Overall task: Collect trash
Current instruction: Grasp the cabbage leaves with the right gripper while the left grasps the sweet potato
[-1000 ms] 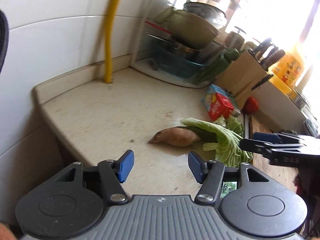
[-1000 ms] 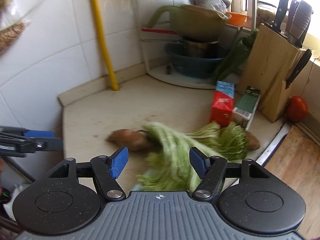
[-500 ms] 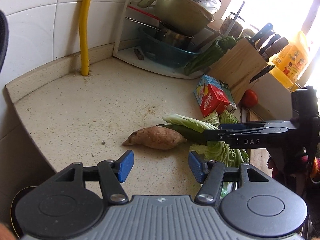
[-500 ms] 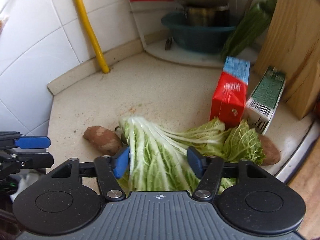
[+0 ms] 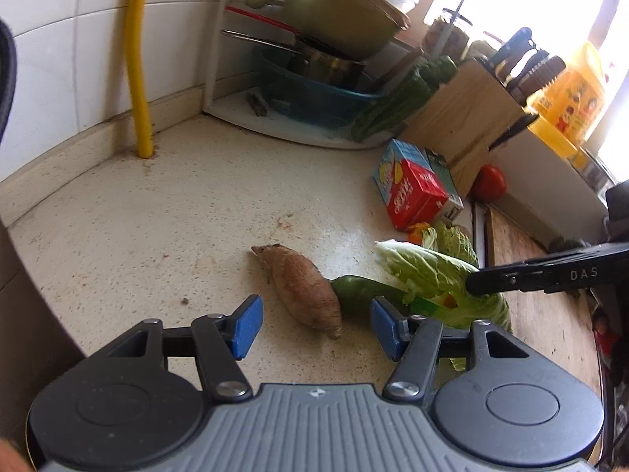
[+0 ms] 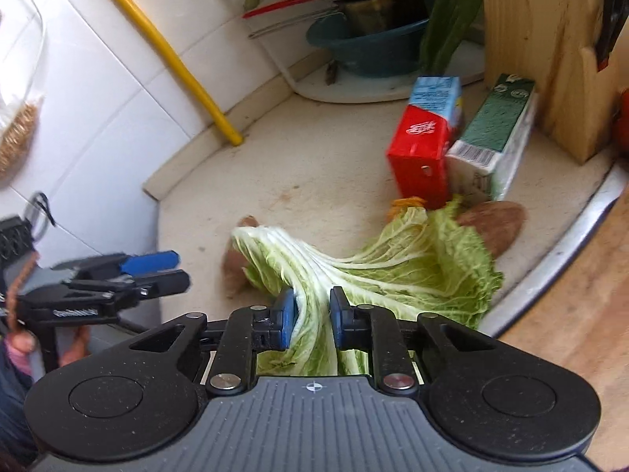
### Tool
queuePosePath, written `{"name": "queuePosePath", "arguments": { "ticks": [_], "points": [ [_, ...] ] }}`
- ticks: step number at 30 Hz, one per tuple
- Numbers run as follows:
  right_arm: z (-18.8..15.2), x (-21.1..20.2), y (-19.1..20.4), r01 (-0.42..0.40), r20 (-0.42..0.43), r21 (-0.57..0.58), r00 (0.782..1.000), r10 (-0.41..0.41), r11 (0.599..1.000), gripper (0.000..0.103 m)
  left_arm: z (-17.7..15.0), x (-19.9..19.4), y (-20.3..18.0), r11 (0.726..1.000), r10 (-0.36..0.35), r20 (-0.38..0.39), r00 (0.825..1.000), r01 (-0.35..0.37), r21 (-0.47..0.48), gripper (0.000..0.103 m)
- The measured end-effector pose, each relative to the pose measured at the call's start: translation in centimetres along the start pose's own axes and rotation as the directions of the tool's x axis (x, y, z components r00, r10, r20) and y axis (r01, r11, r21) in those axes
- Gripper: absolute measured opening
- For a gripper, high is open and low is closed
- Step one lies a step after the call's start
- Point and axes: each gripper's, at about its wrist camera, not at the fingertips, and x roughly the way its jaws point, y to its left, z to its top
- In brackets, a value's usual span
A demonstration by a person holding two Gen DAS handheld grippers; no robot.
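Right gripper point(image 6: 311, 318) pinches the cabbage leaf point(image 6: 377, 271) beside the red carton point(image 6: 422, 149); limp stalks could tear or slip free, while the left gripper point(image 5: 312, 324) gapes wide

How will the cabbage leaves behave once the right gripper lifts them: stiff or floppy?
Likely floppy. The right gripper pinches only the pale ribs of the cabbage leaves, so the frilly green ends would probably droop. They look thin and light. Several loose leaves overlap, so some may slip free and stay on the counter.
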Motion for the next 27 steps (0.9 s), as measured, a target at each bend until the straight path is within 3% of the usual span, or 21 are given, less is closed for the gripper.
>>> {"name": "queuePosePath", "arguments": {
  "ticks": [4,6,7,10,12,17,20,23,24,27],
  "points": [
    [0.5,1.7,1.2,0.04,0.008,-0.078,0.999,-0.04,0.996,0.045,0.0,0.5,0.1,1.0,-0.028,-0.01,1.0,0.028,-0.014,0.057],
    [0.9,2.9,2.2,0.086,-0.002,-0.157,0.996,-0.088,0.984,0.067,0.1,0.9,0.3,0.999,-0.036,-0.013,0.999,0.035,-0.034,0.057],
    [1.0,3.6,2.5,0.102,-0.02,-0.189,0.994,-0.108,0.977,0.071,0.2,1.0,0.4,0.998,-0.038,-0.01,0.999,0.037,-0.042,0.057],
    [1.0,4.7,1.7,0.104,-0.048,-0.202,0.992,-0.116,0.974,0.07,0.4,1.7,1.0,0.995,-0.041,-0.006,0.999,0.04,-0.093,0.057],
    [1.2,4.0,0.7,0.043,-0.069,-0.122,0.996,-0.052,0.992,0.04,0.5,2.1,1.3,0.991,-0.052,-0.008,0.999,0.05,-0.128,0.057],
    [0.6,2.1,-1.4,-0.055,-0.066,0.046,0.996,0.058,0.997,0.035,0.9,4.0,1.3,0.981,-0.082,-0.035,0.996,0.074,-0.182,0.057],
    [0.0,0.5,-3.4,-0.166,0.02,0.198,0.986,0.165,0.966,0.031,1.2,5.0,1.0,0.982,-0.068,-0.048,0.997,0.059,-0.178,0.058],
    [-0.8,-1.3,-5.1,-0.233,0.121,0.288,0.971,0.206,0.929,0.03,1.6,5.6,1.4,0.978,-0.058,-0.046,0.997,0.047,-0.205,0.057],
    [-1.1,-1.6,-5.4,-0.239,0.142,0.3,0.968,0.204,0.924,0.03,1.7,5.8,1.7,0.973,-0.051,-0.042,0.998,0.04,-0.227,0.056],
    [-1.7,-2.0,-6.3,-0.254,0.177,0.336,0.963,0.204,0.907,0.03,2.1,7.0,2.0,0.972,0.013,-0.077,0.997,-0.03,-0.235,0.039]
  ]
}}
